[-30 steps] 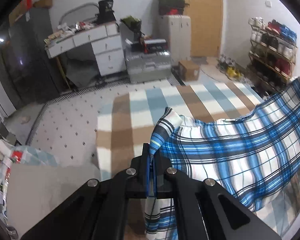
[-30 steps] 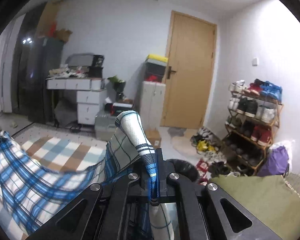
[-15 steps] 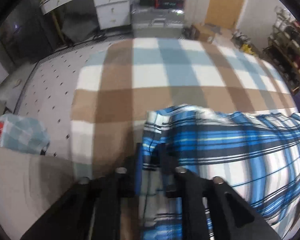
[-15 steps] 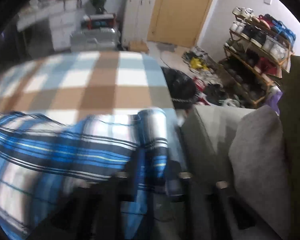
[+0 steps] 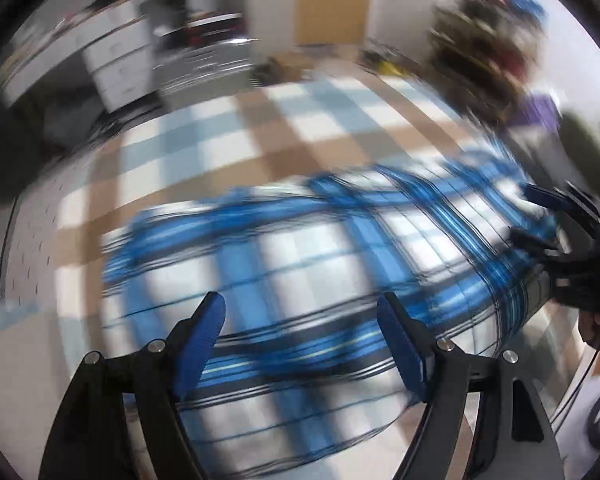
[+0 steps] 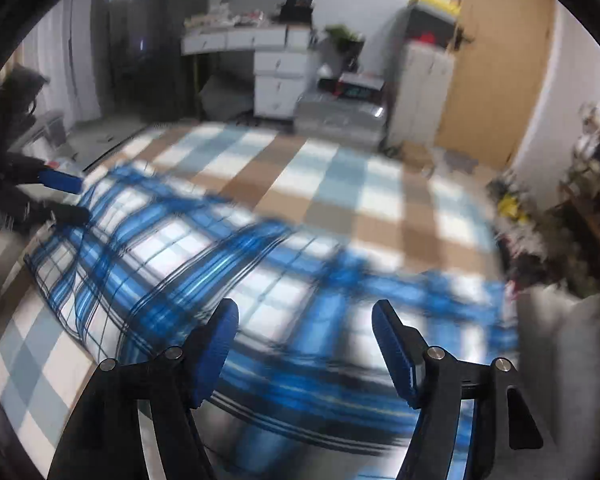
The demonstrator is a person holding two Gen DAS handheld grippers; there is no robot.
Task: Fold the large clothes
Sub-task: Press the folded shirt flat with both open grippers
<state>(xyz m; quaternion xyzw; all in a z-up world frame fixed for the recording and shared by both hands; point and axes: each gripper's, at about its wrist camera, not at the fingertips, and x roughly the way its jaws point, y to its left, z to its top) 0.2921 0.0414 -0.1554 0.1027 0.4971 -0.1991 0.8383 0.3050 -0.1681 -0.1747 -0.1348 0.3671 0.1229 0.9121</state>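
Blue plaid garment (image 5: 300, 272): lying spread on the brown-and-blue checked blanket (image 5: 284, 120); left gripper (image 5: 302, 344) and right gripper (image 6: 304, 344) both spread wide, empty, above its near edge; judged between folds, next move: regrasp an edge.

Right claw (image 6: 305, 320) spread above plaid garment (image 6: 260, 280)
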